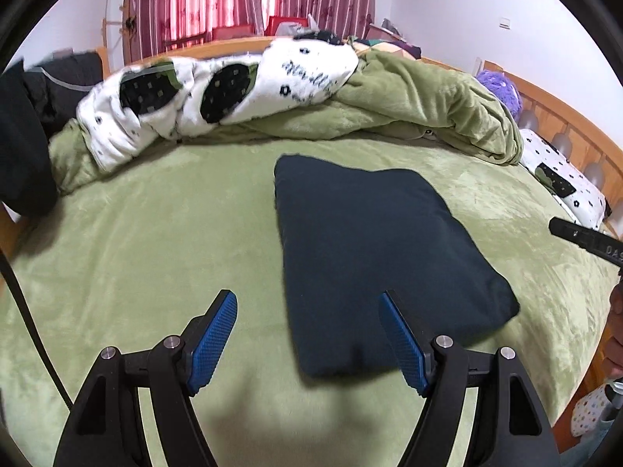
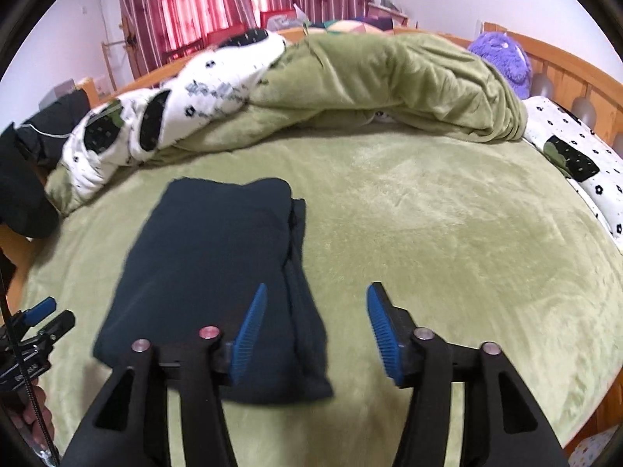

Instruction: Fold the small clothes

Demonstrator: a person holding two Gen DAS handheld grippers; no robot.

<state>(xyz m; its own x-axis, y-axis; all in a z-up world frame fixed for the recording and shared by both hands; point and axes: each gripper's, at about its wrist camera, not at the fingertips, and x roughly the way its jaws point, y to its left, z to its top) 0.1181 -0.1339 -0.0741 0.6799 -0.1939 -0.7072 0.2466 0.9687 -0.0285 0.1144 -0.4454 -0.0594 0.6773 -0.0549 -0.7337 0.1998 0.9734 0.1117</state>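
Note:
A dark navy garment (image 1: 373,249) lies folded into a rectangle on the green bedspread (image 1: 155,241). My left gripper (image 1: 307,299) is open and empty, hovering over the garment's near left corner. The garment also shows in the right wrist view (image 2: 210,272), with layered edges along its right side. My right gripper (image 2: 317,292) is open and empty, above the garment's near right edge. The left gripper's fingertips (image 2: 43,307) show at the far left of the right wrist view. Part of the right gripper (image 1: 588,239) shows at the right edge of the left wrist view.
A bunched green and white patterned duvet (image 1: 272,89) lies across the far side of the bed. A patterned pillow (image 2: 584,163) and a purple plush toy (image 2: 502,58) sit at the wooden headboard (image 2: 576,74) on the right. Dark clothing (image 1: 23,144) lies at the left edge.

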